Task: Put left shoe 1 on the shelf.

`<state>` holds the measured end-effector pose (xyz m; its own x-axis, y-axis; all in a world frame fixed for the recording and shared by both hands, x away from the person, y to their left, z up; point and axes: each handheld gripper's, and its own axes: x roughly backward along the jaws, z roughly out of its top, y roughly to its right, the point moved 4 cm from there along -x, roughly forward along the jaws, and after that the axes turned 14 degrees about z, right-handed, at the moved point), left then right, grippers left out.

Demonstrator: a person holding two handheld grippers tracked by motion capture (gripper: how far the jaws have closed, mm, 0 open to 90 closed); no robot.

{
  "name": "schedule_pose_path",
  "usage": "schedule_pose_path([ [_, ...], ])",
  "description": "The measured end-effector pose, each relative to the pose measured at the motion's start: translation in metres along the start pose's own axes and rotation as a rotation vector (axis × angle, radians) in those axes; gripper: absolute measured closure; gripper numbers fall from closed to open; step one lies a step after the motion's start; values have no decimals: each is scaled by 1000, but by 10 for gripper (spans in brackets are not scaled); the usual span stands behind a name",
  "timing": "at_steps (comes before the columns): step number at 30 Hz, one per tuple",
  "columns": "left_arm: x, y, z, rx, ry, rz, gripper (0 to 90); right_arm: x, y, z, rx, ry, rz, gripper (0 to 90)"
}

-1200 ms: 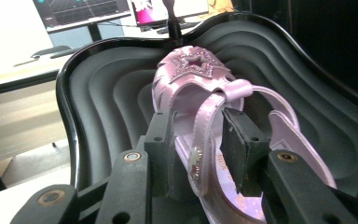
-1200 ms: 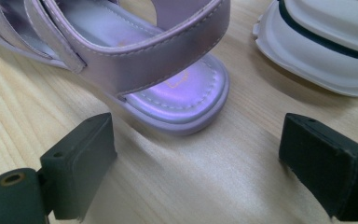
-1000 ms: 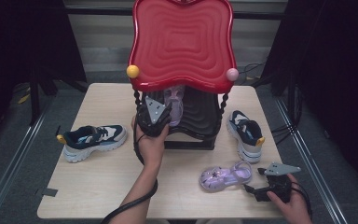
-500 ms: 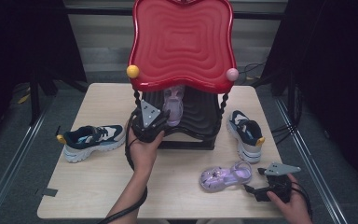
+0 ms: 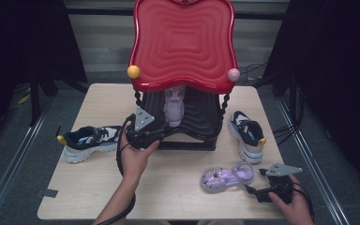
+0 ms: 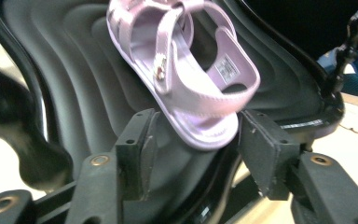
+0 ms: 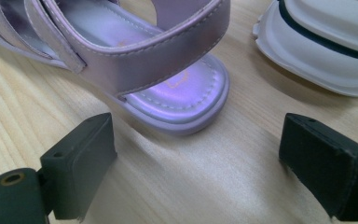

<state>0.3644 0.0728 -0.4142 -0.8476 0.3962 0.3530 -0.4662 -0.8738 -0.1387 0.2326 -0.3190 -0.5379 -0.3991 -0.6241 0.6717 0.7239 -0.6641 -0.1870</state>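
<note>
Item 1: lilac strapped plastic sandal [image 6: 186, 74], lying tilted on the black rippled lower shelf [image 5: 201, 119] of a 2-tier shoe stand with a glossy red wavy top tray [image 5: 183, 42], heel end toward the shelf's front edge. Item 2: left gripper [image 5: 155, 134], held at the stand's front left; in the left gripper view its fingers [image 6: 137, 151] are spread wide, 1 on each side of the sandal's heel and apart from it, gripping nothing. Item 3: matching lilac sandal [image 5: 227, 176], flat on the pale wooden worktop [image 5: 168, 187], near the front right. Item 4: right gripper [image 5: 258, 192], resting low on the worktop just beside that sandal's heel; in the right gripper view its fingers [image 7: 81, 158] stand wide apart and empty, with the heel [image 7: 182, 100] ahead of and between them, untouched. Item 5: 2 navy-and-white sneakers, 1 on the worktop left of the stand [image 5: 91, 142], 1 to its right [image 5: 247, 136]. Judged step: shelving the pair of sandals, the first apparently placed and free of the fingers, the second not yet picked up. Judged next move: the right gripper needs to advance until the heel strap sits between the fingers, close on it firmly, then lift clear of the nearby sneaker; the left gripper should draw back from the shelf to open room.
</note>
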Motion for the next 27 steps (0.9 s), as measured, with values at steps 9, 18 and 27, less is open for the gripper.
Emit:
schedule_pose_path([
  [9, 6, -3, -12, 17, -39, -52, 363, 0, 0, 0, 0, 0, 1, 98],
  [18, 13, -7, -21, 19, -65, -98, 289, 0, 0, 0, 0, 0, 0, 98],
  [27, 18, -9, -38, 11, -97, -142, 264, 0, 0, 0, 0, 0, 0, 98],
])
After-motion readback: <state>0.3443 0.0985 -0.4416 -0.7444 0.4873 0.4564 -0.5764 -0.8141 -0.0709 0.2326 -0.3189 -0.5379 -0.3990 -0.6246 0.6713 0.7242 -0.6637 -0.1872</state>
